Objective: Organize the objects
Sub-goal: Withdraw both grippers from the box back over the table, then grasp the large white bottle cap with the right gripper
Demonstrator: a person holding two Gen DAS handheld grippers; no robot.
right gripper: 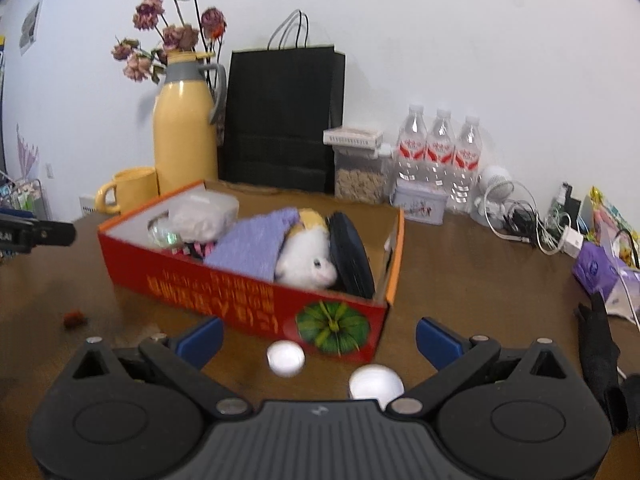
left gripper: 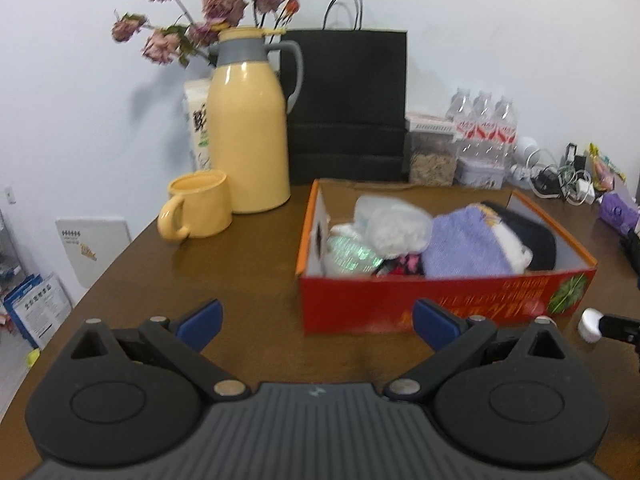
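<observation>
A red box with an orange rim sits open on the brown table, right of centre in the left wrist view and left of centre in the right wrist view. It is packed: a clear plastic bag at the far left end, a shiny green-flecked packet near it, a purple cloth in the middle, a white plush just right of that, and a black item at the right end. The left gripper hovers over bare table near the box's front wall, its blue pads spread wide with nothing between them. The right gripper is just as wide apart and empty; two white balls lie on the table below it, one ball touching or just beside the box's near corner, the other ball nearer the camera and partly hidden by the gripper body. A small red scrap lies on the table to the left. Far left stand a yellow jug and a yellow mug, with dried flowers behind. A black bag stands against the wall behind the box, with a jar, a tin, three bottles and a tangle of cables to its right.
</observation>
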